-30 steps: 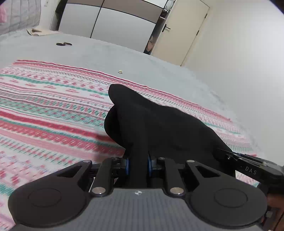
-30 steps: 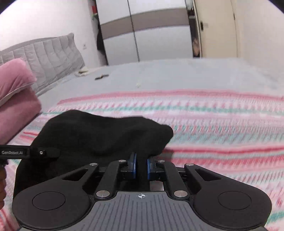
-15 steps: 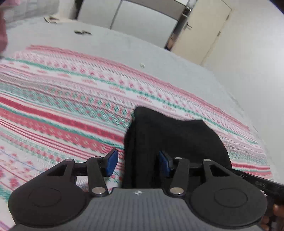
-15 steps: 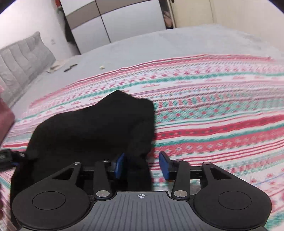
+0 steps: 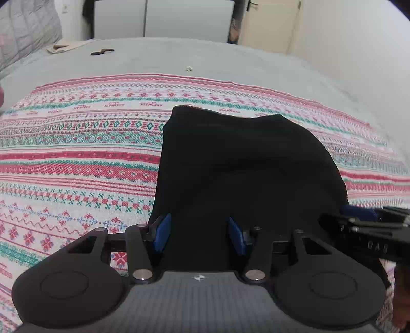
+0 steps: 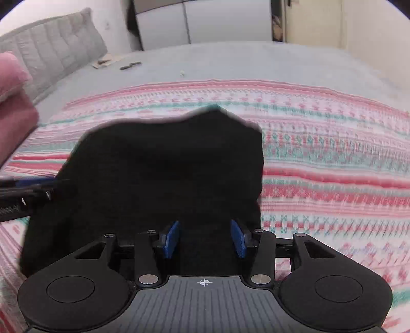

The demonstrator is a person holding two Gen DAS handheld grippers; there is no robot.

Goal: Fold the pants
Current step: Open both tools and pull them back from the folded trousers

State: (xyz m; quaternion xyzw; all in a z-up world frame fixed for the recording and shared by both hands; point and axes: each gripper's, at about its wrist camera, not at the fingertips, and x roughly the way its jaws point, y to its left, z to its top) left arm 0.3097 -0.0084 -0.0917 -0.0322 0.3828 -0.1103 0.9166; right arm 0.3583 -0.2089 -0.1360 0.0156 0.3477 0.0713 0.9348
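The black pants (image 5: 243, 166) lie in a folded bundle on the striped red, white and green blanket (image 5: 77, 153). My left gripper (image 5: 198, 237) stands open over the bundle's near left edge; its blue pads are clear of the cloth. In the right wrist view the pants (image 6: 166, 174) fill the middle. My right gripper (image 6: 205, 240) is over their near right edge, its jaws opening, with black cloth between the pads but not pressed. Each view shows the other gripper at the side: the right gripper (image 5: 358, 222) and the left gripper (image 6: 25, 189).
The blanket (image 6: 333, 166) lies on a grey bed (image 5: 230, 61). A pink pillow (image 6: 12, 102) and a grey padded headboard (image 6: 51, 56) stand to the left. A small dark item (image 5: 101, 52) and a white scrap (image 5: 189, 68) lie far back. White wardrobe doors (image 5: 164, 18) and a door are behind.
Both grippers were shut on the lifted black cloth a second ago. Both have opened and sunk, and the pants now lie flat on the blanket.
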